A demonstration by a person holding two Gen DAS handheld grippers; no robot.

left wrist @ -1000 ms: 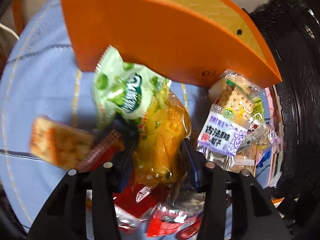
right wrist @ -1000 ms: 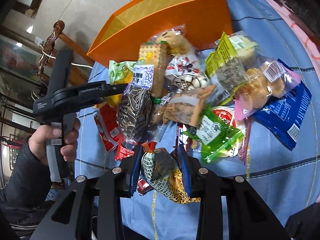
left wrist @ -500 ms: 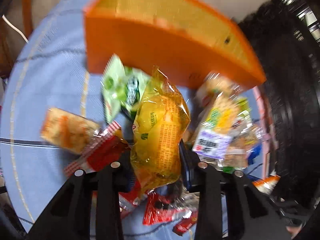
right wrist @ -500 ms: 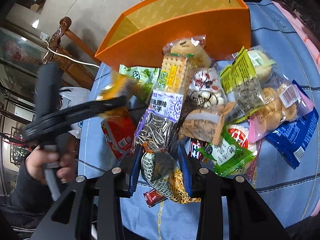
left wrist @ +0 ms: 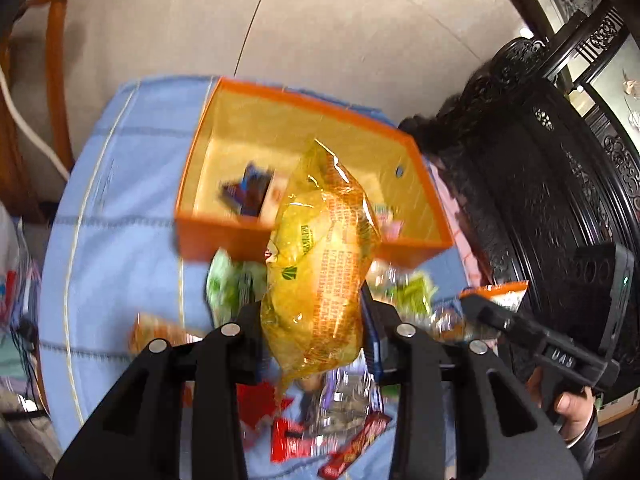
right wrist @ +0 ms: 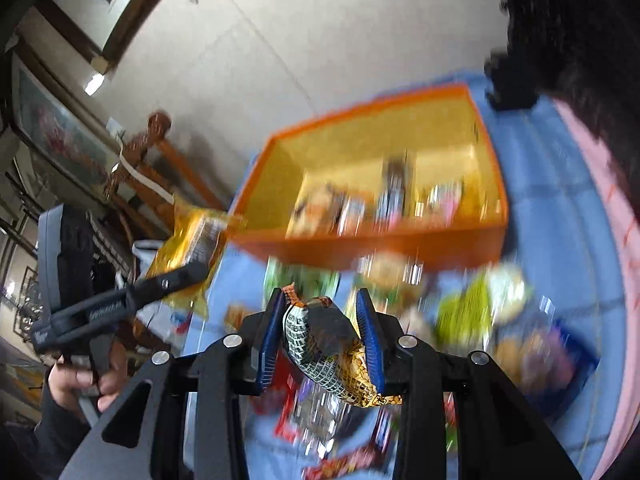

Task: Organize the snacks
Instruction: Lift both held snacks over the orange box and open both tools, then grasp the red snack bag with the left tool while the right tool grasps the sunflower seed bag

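Observation:
My left gripper (left wrist: 312, 320) is shut on a yellow snack packet (left wrist: 320, 264) with orange print, held up in the air in front of the orange box (left wrist: 312, 240). The box lies open on the blue tablecloth and holds a few snacks. My right gripper (right wrist: 322, 336) is shut on a small packet with a black-and-white net pattern and gold end (right wrist: 324, 348), also lifted above the snack pile. In the right wrist view the left gripper (right wrist: 192, 272) shows at the left with its yellow packet (right wrist: 188, 248). In the left wrist view the right gripper (left wrist: 472, 304) shows at the right.
Several loose snack packets (left wrist: 332, 412) lie on the blue cloth (left wrist: 120, 248) below both grippers, between them and the box. Dark carved furniture (left wrist: 540, 208) stands to the right, a wooden chair (left wrist: 56, 80) to the left. A person's hand (right wrist: 80, 376) holds the left gripper's handle.
Both grippers have risen with their packets, so the pile has dropped away and the inside of the orange box has come into view. The left jaws closed tighter on the yellow packet.

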